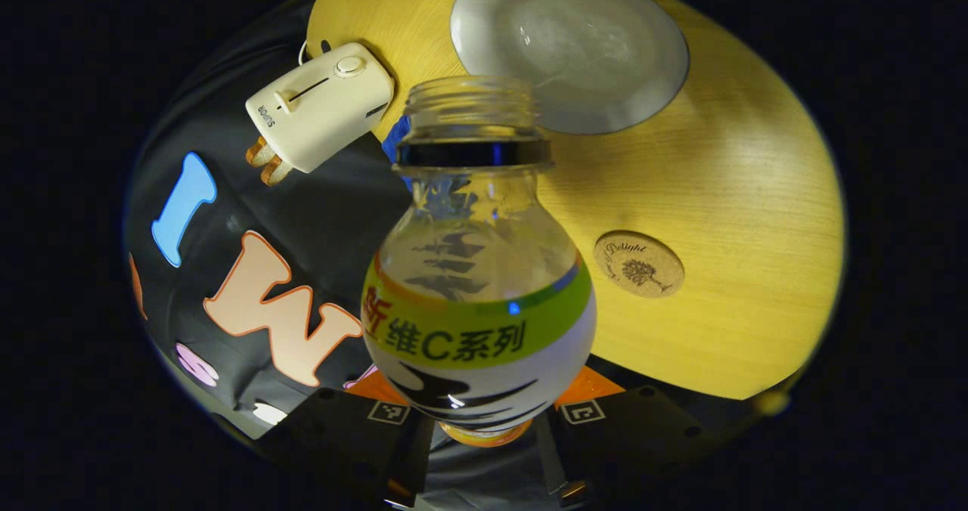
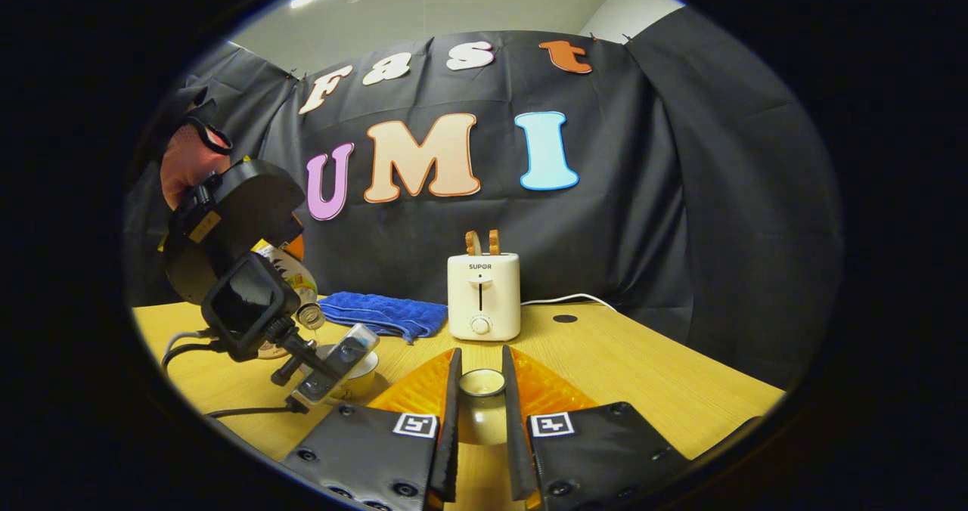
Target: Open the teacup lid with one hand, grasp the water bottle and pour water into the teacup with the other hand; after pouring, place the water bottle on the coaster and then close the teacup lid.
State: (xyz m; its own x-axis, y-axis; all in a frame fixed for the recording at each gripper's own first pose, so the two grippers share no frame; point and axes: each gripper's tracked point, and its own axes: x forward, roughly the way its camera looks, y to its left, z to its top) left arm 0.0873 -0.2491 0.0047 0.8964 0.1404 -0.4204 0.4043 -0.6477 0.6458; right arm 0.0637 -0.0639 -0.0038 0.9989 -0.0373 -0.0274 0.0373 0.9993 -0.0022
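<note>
Water bottle (image 1: 478, 269) sits tipped in our left gripper (image 1: 484, 420), mouth over the teacup (image 1: 571, 46). Our right gripper (image 2: 482, 390) pinches the lid (image 2: 482, 382). We see a toaster (image 2: 483, 296) behind.

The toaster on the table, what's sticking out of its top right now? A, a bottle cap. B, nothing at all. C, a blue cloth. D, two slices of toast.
D: in the right gripper view two brown slices of toast stand up out of the slot of the toaster, while the blue cloth lies on the table beside it.
</note>
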